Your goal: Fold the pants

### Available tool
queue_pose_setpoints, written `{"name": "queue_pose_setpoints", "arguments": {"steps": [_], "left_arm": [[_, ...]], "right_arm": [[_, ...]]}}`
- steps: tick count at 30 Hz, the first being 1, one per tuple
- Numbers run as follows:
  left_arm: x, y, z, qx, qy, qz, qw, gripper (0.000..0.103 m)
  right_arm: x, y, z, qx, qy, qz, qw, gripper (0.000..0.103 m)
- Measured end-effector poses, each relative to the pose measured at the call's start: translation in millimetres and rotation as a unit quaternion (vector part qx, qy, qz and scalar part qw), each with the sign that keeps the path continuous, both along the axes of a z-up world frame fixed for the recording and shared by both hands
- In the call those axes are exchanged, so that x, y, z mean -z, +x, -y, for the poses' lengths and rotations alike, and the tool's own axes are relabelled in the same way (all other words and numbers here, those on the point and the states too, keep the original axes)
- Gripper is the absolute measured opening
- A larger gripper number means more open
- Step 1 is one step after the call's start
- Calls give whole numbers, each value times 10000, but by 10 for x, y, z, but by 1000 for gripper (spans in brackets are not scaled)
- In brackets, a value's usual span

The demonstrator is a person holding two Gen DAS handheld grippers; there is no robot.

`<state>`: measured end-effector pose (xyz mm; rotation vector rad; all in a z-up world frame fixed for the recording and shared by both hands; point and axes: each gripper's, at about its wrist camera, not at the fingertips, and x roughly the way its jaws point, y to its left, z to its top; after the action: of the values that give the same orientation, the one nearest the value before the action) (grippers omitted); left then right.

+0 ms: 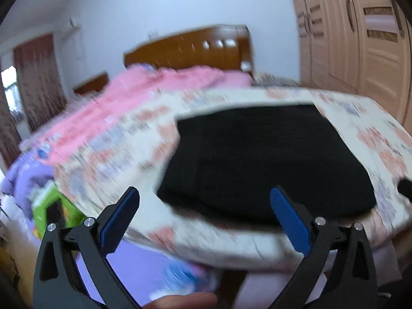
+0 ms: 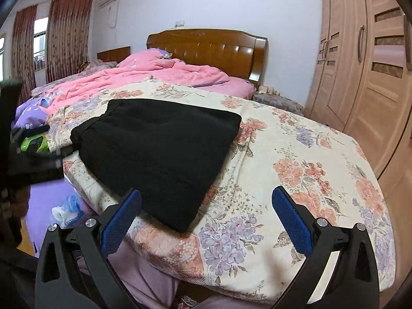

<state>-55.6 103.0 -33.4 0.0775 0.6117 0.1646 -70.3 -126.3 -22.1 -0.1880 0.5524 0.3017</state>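
Matt, nubbly black cloth pants (image 2: 157,154) on smooth printed-cotton quilt (image 2: 296,170) — behind, glossy varnished wooden headboard (image 2: 211,49).

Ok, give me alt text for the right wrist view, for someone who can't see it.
Black pants lie folded into a compact rectangle on a floral quilt, just ahead of the open, empty right gripper with blue-padded fingers. Behind are a pink blanket, a wooden headboard and, at right, a wardrobe.
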Motion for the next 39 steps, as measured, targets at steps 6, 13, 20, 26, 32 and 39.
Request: {"name": "queue_pose_setpoints", "arguments": {"steps": [6, 13, 20, 26, 32, 39], "left_arm": [[139, -76, 88, 464, -603, -200, 9969, 101], [98, -135, 243, 550, -237, -13, 9982, 101], [74, -111, 170, 339, -271, 2, 9991, 101], [78, -94, 100, 220, -380, -19, 9990, 101], [74, -87, 64, 172, -421, -18, 9990, 101], [72, -86, 55, 166, -427, -12, 9990, 101]], "right_arm": [[45, -9, -75, 31, -28, -28, 10000, 98], [93, 13, -85, 11, -66, -88, 9999, 98], [126, 16, -78, 24, -75, -143, 9999, 98], [138, 19, -87, 1, -97, -154, 9998, 98], [143, 19, -96, -14, -108, -168, 9998, 98], [143, 20, -93, -14, -103, -173, 9998, 98]]}}
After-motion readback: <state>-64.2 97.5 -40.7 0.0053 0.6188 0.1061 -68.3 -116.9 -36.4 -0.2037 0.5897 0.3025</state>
